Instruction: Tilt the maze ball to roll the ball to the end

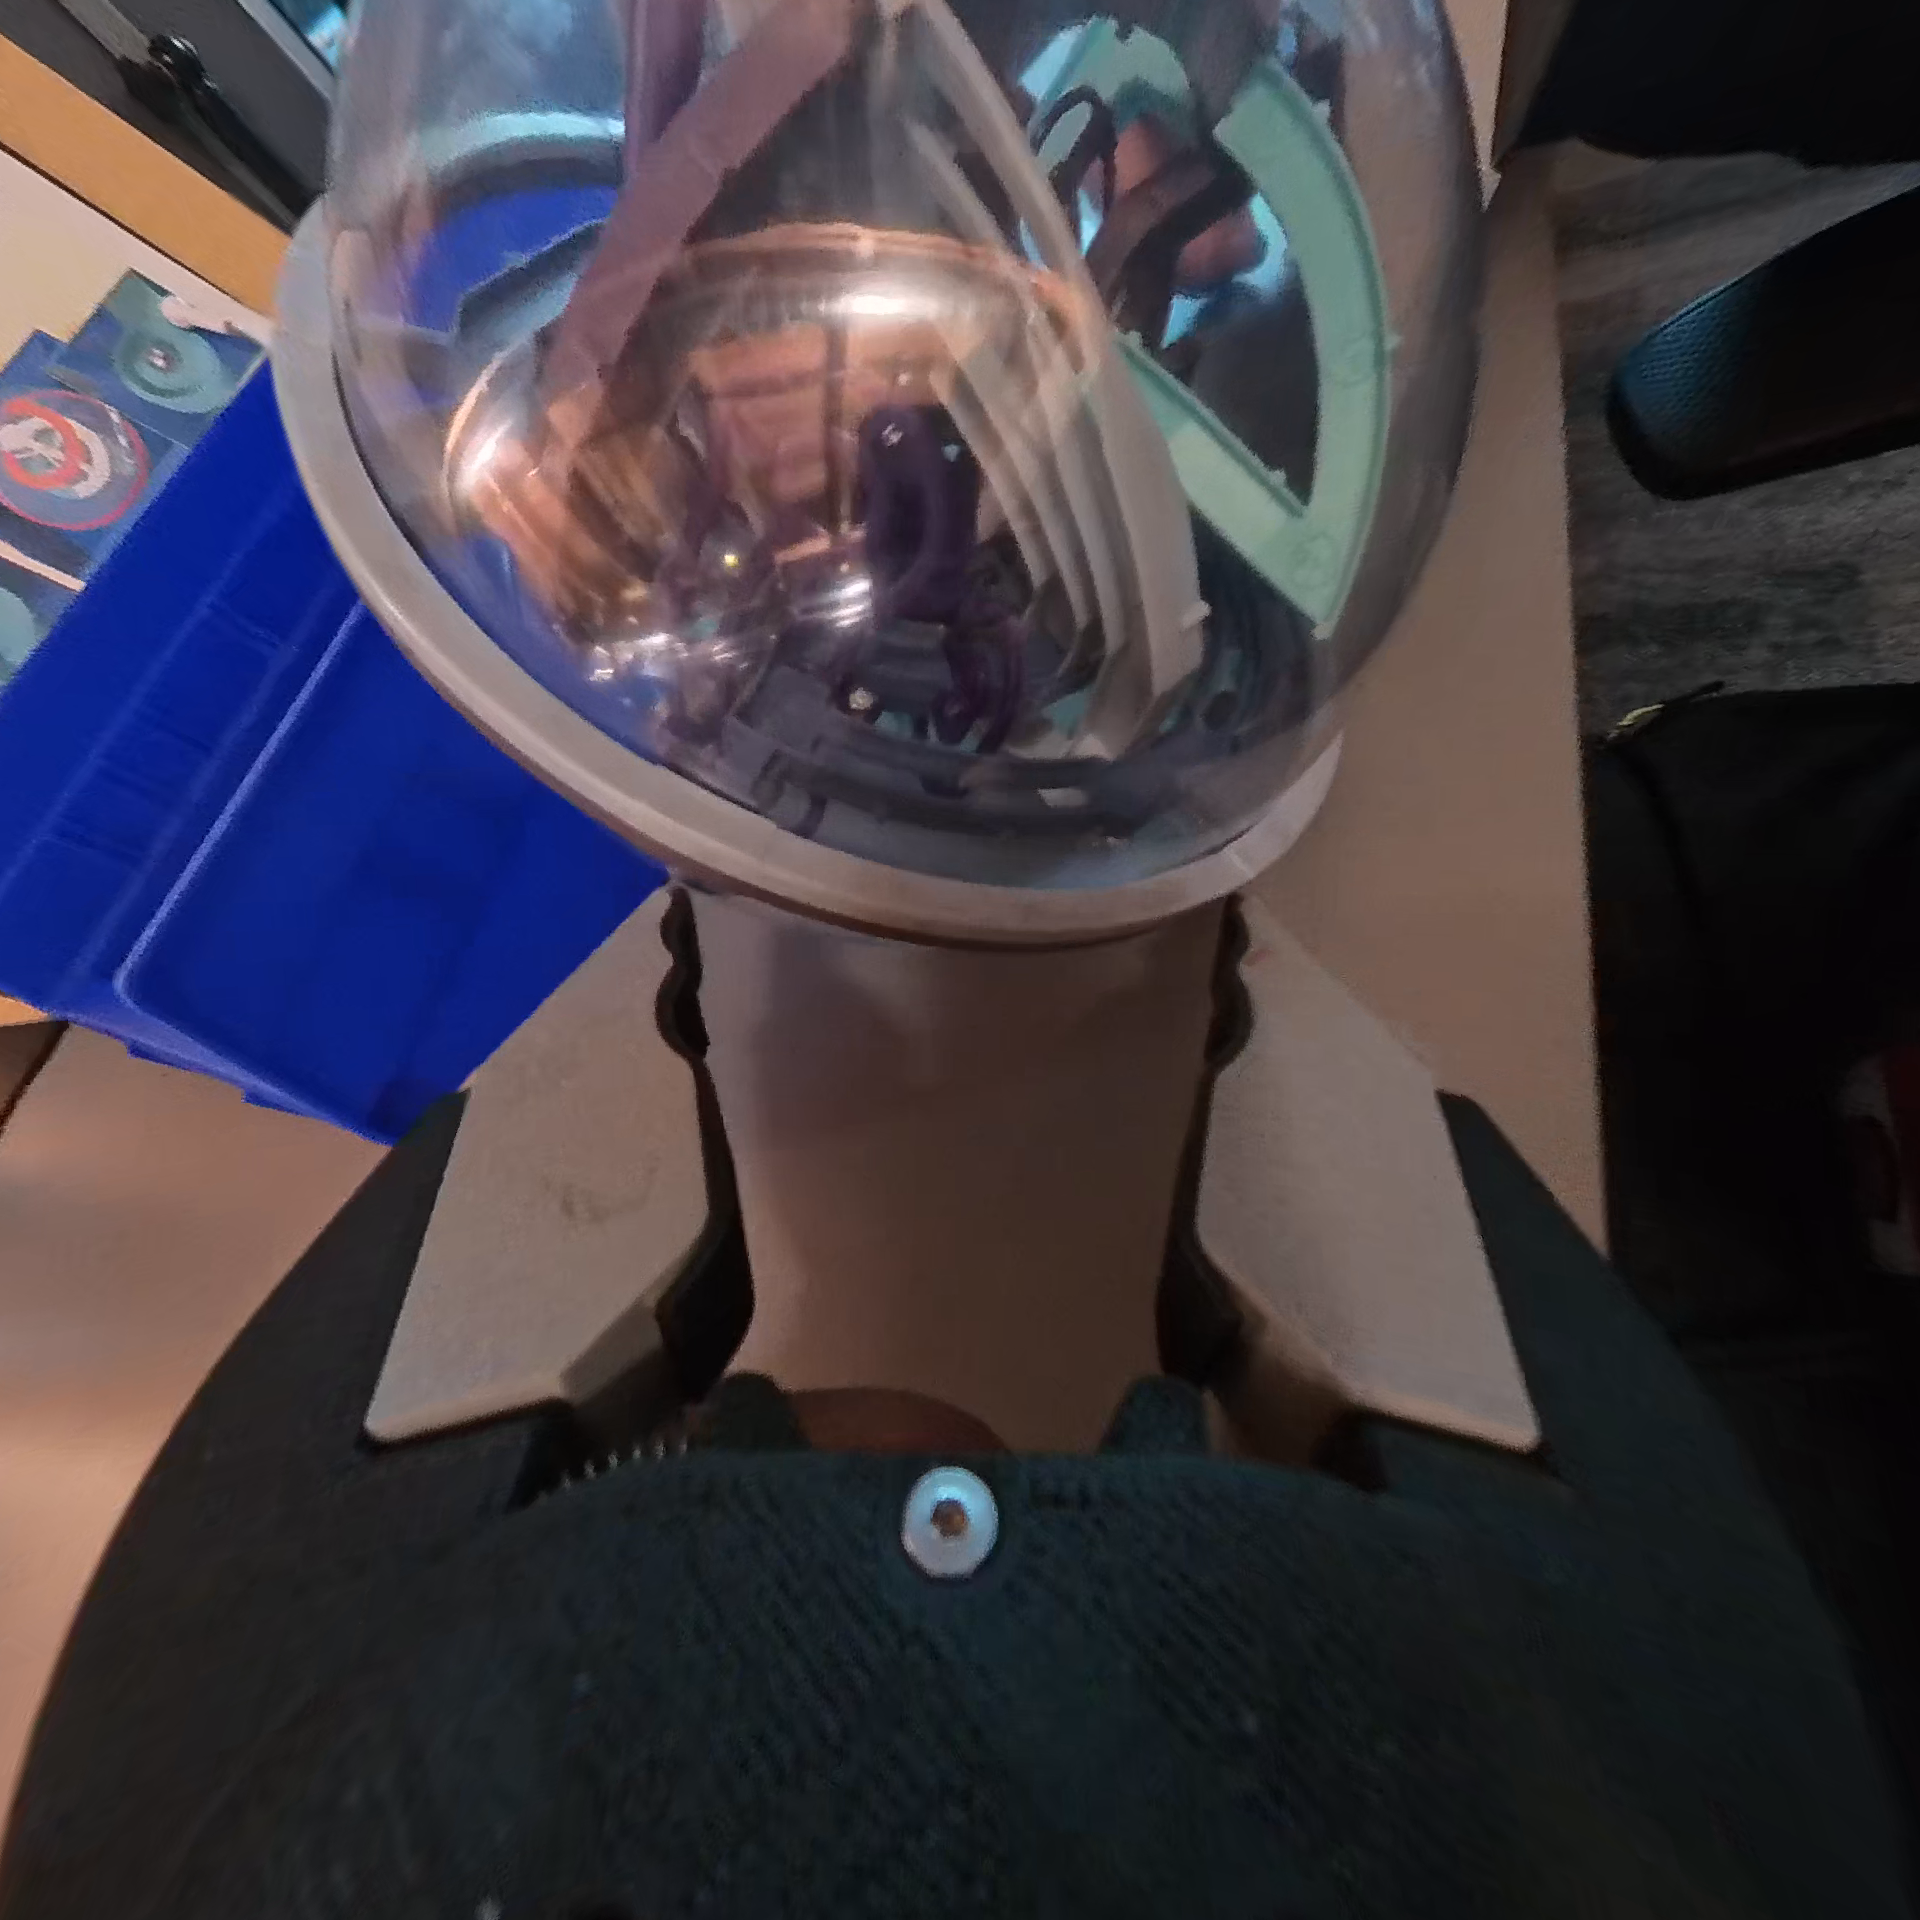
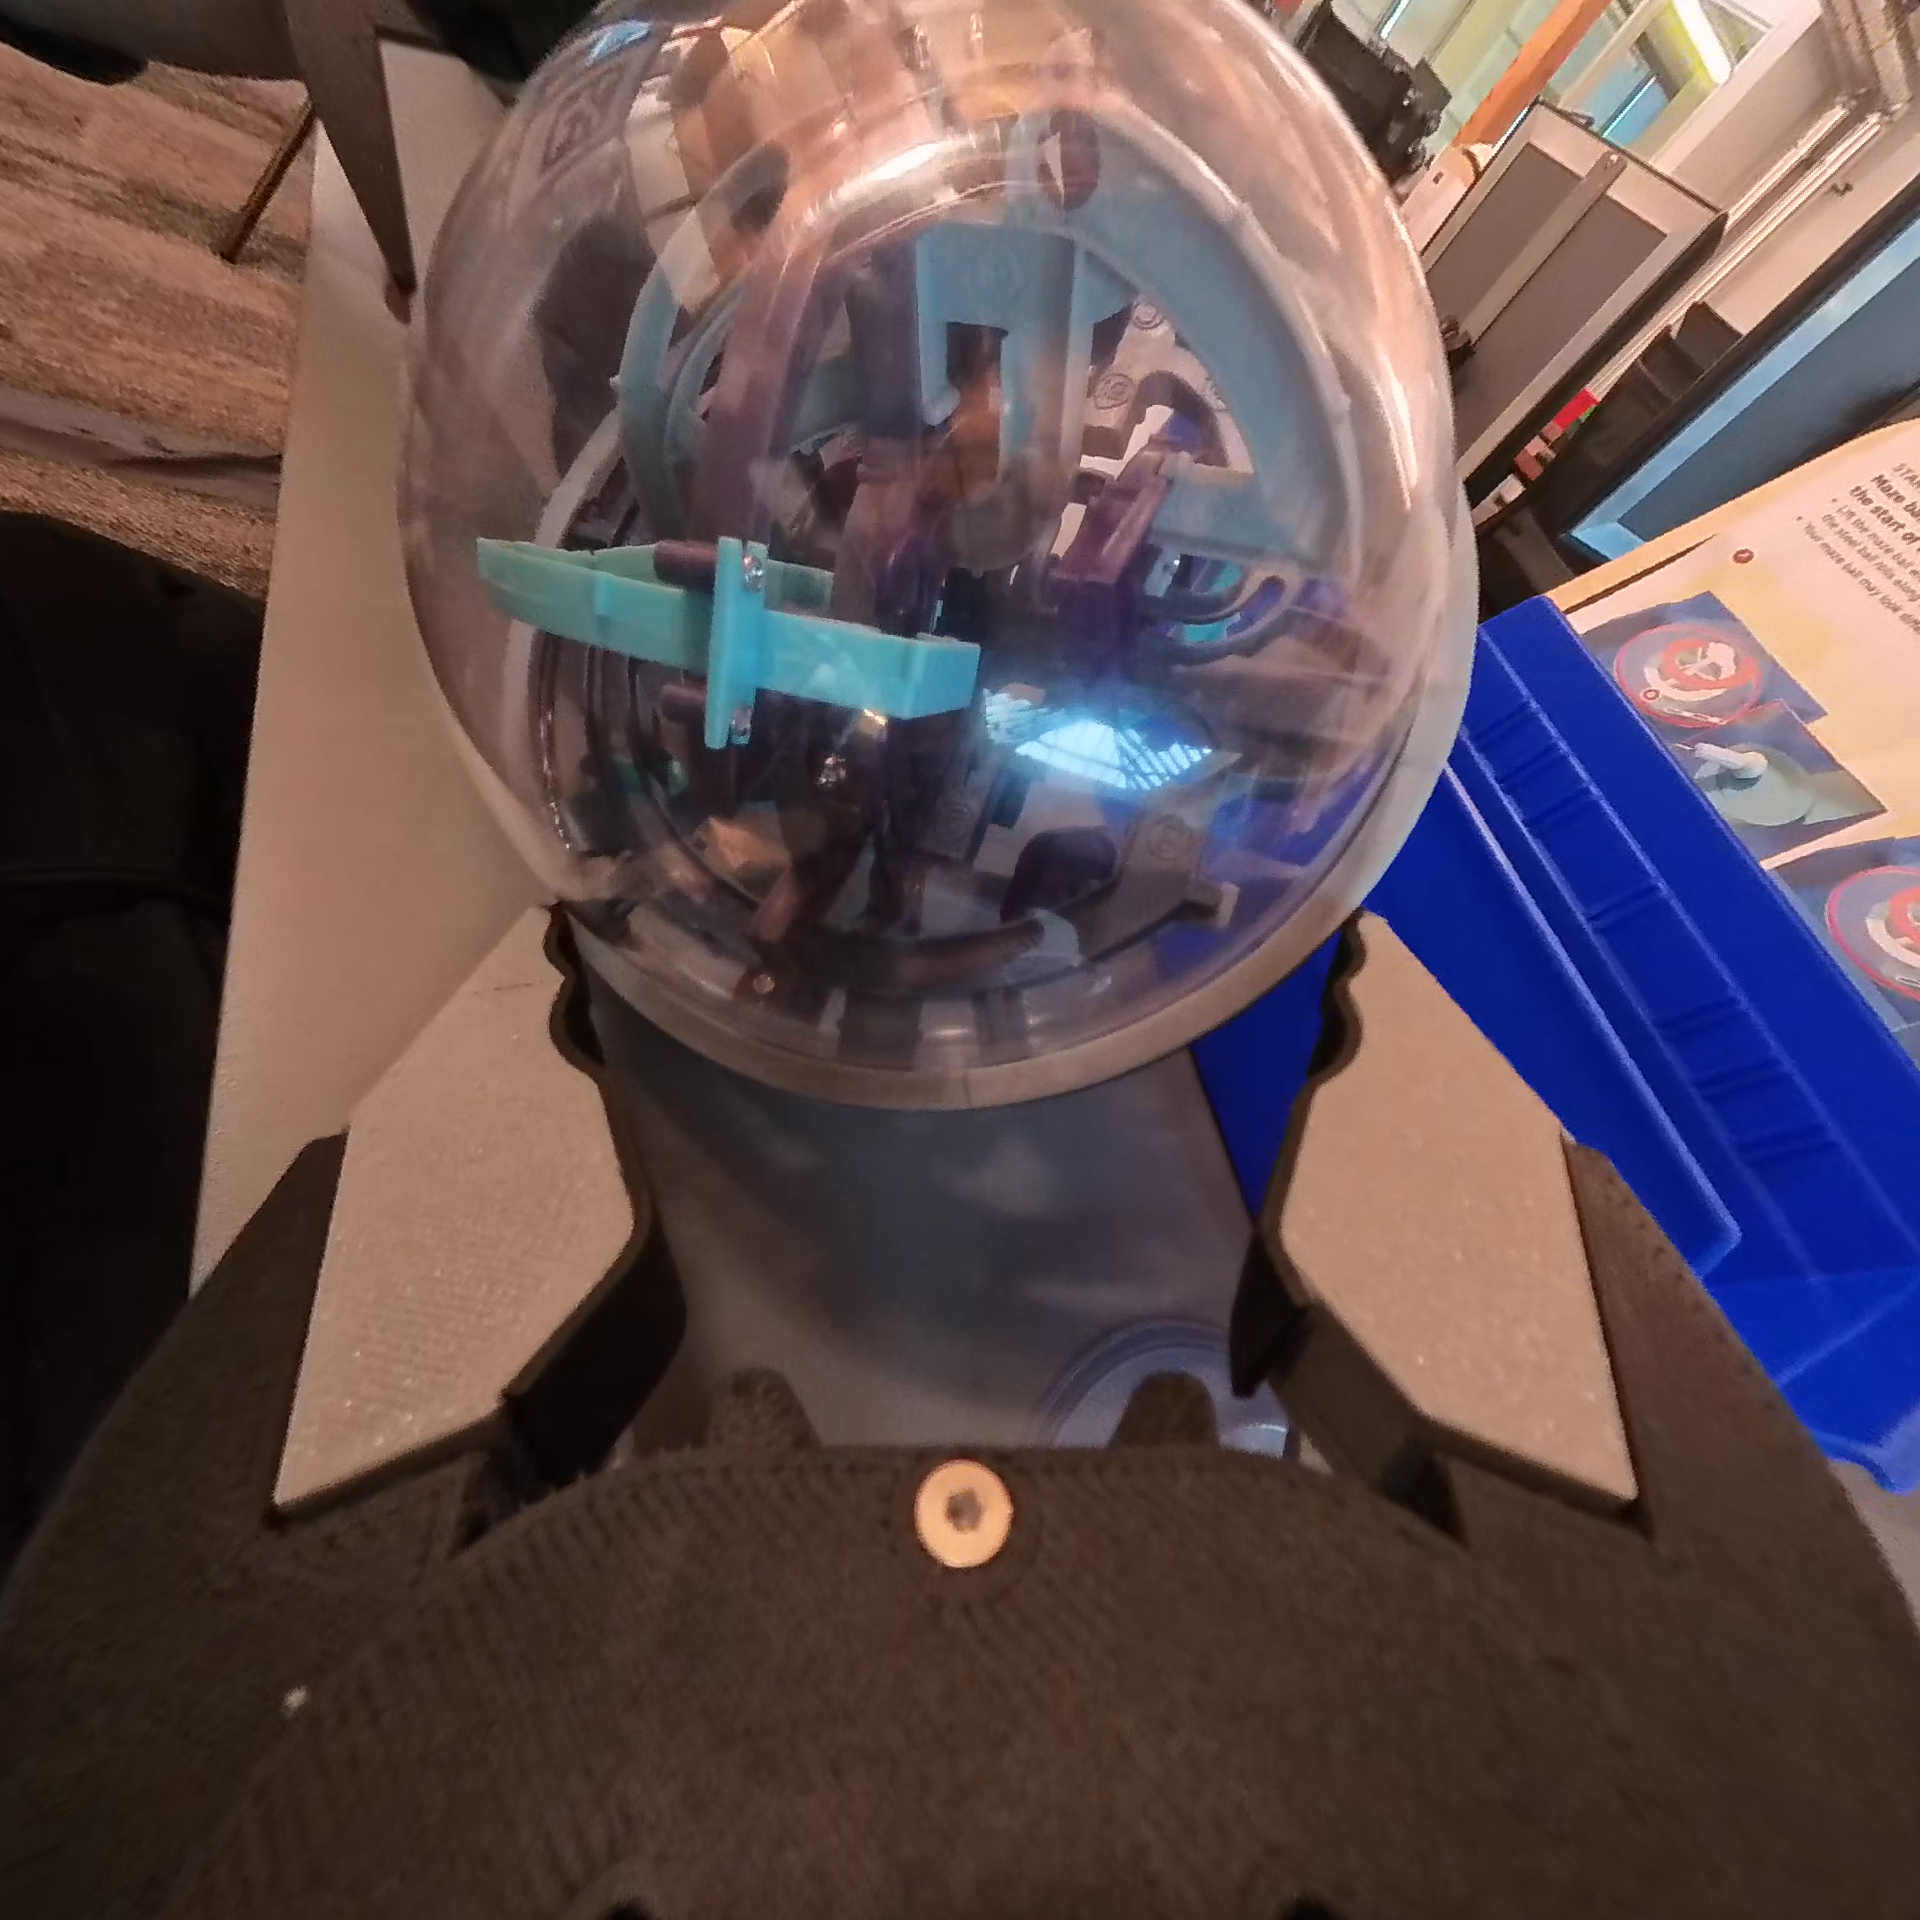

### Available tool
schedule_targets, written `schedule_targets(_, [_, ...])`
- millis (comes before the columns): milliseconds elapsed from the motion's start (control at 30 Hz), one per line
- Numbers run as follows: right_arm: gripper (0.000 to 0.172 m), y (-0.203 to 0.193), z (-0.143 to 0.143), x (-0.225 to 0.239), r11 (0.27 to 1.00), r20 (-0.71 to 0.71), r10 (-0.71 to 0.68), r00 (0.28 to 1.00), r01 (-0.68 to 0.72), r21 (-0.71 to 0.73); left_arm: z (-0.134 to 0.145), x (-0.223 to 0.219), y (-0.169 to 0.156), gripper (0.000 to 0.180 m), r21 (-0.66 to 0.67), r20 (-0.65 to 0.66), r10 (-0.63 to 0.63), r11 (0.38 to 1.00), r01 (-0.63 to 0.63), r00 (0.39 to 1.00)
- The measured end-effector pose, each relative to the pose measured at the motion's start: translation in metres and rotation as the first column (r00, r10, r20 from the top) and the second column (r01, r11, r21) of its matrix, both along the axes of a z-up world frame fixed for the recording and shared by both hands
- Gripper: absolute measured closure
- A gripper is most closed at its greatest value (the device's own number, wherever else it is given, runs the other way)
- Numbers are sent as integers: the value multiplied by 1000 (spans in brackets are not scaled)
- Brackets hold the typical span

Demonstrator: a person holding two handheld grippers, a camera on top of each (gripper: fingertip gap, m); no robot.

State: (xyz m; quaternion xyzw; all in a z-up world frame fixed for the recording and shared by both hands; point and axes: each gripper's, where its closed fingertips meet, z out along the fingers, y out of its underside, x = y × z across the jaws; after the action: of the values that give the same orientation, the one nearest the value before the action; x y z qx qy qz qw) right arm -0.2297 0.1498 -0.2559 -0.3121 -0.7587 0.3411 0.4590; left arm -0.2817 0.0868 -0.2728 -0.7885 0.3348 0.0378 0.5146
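Both grippers' jaws clamp maze ball (image 2: 925,540), w/ blue bin (image 2: 1621,987) beside.

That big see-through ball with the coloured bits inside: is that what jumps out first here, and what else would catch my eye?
Yes: the clear maze ball fills the upper middle of both views, packed with teal and purple tracks, a teal bar crossing its front. It sits at the tips of the right gripper and the left gripper, one on each side. Next is the bright blue bin on the table beside it.
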Motion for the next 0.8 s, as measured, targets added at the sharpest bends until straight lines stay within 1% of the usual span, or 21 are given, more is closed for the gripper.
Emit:
schedule_targets(133, [37,2,-5,-1,999,9,-9,1000,8,32,-7,-9,6,82,8,-87,17,1000,-16,996])
schedule_targets(267, [37,3,-9,-3,998,21,-22,1000,21,61,-4,-9,16,74,22,-88,-3,1000,5,996])
schedule_targets(400, [37,6,-10,-4,997,24,-36,999,34,63,-3,-4,23,66,60,-132,-52,996,60,990])
schedule_targets(467, [36,8,-11,-5,996,22,-52,998,50,76,-3,-4,28,62,82,-147,-41,995,53,988])
schedule_targets(600, [36,9,-12,-5,994,21,-60,998,58,92,2,-2,28,59,138,-160,-58,987,80,986])
schedule_targets(667, [36,8,-11,-5,994,12,-55,998,53,101,3,-2,27,60,158,-172,-70,983,98,983])
schedule_targets(733, [35,6,-10,-4,995,8,-44,999,43,91,2,-3,27,61,149,-179,-78,983,105,981])
schedule_targets(800, [35,2,-6,-3,999,3,-18,1000,18,51,0,-4,28,61,129,-186,-83,986,108,979])
